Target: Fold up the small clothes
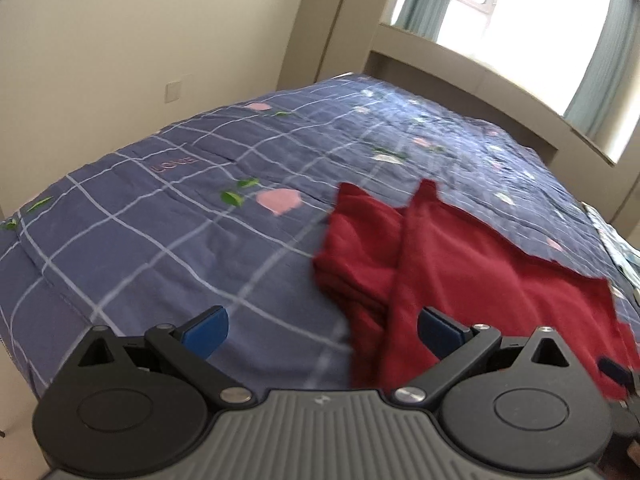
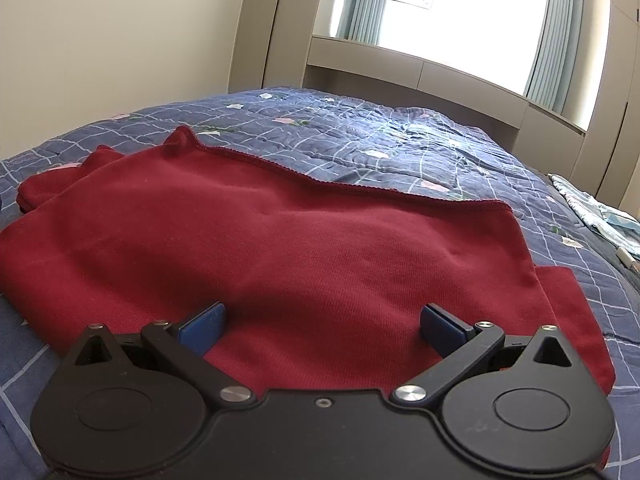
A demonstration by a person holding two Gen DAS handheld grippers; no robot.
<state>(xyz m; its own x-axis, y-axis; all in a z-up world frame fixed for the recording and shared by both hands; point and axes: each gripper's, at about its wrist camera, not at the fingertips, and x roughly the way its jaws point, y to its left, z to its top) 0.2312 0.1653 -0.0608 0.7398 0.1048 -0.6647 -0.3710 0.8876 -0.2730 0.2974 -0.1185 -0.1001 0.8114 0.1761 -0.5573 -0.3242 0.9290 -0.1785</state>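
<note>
Far left, bare checked bedspread (image 1: 132, 240) w/ nothing on it, so we've got free room to lay folds toward that side. Our left gripper (image 1: 323, 330) hangs low over the bed, jaws spread wide, nothing between them; its right blue pad (image 1: 440, 330) sits over the red cloth's left edge, the left pad over plain bedspread. We read that as lining up on the bunched left part, prob a sleeve, though we can't tell if the pad touches fabric.

The red garment (image 2: 280, 248) lies mostly flat on the bedspread, hem stretched across the far side, left portion rumpled & doubled over itself, a lower layer poking out at the right. Flat like this it's ready for a fold; we judge the task early to mid, no neat stack yet.

Our right gripper (image 2: 323, 326) is also spread wide, empty, held low & roughly level right over the garment's near middle, pointing toward the window (image 2: 460, 8). Far right, a pale blue cloth (image 2: 600, 216) lies crumpled near the bed edge, well apart from the red one, likely waiting its turn.
</note>
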